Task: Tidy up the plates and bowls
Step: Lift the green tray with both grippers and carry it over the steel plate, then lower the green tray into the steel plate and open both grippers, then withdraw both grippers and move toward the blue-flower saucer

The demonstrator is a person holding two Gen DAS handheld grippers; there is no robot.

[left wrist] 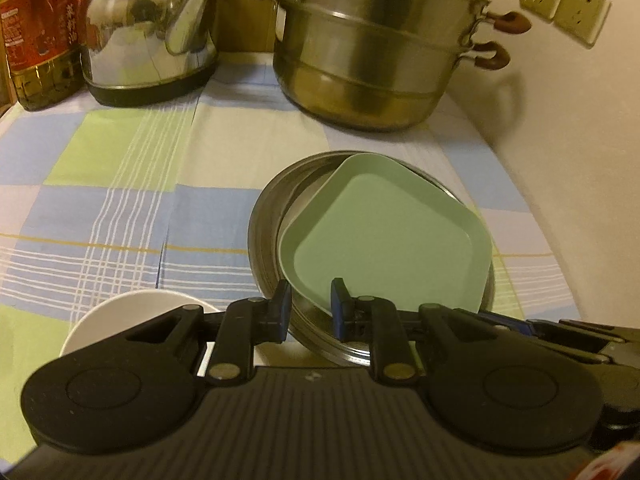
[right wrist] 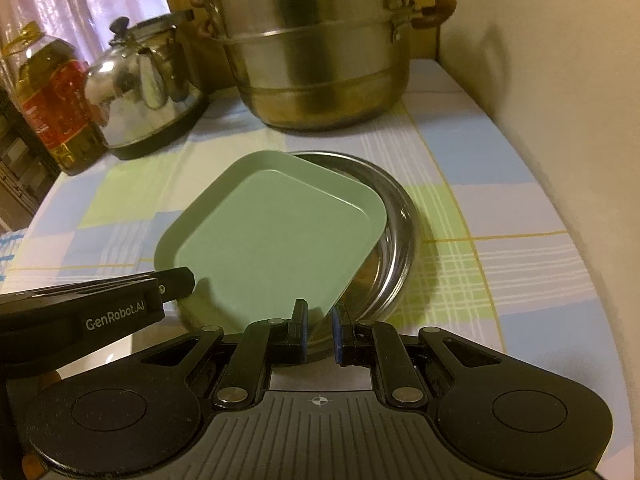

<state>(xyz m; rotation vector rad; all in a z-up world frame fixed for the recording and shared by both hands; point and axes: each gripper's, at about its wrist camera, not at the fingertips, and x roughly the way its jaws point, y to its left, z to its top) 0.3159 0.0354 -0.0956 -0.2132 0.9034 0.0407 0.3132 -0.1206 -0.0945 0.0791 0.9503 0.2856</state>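
left gripper [left wrist: 310,302] | angled down, clamped on green plate [left wrist: 384,232] | right gripper [right wrist: 318,320] | likewise, seemingly

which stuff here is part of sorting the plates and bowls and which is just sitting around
Part of the job:
- green square plate
- round steel plate under it
- white bowl

Just sitting around:
- steamer pot
- kettle
- oil bottle
- wall sockets

A square pale-green plastic plate [left wrist: 384,236] lies tilted inside a round stainless-steel plate [left wrist: 268,216], its near edges between both pairs of fingers [right wrist: 298,314]; a white bowl [left wrist: 120,312] sits left of the left fingers [left wrist: 282,300].
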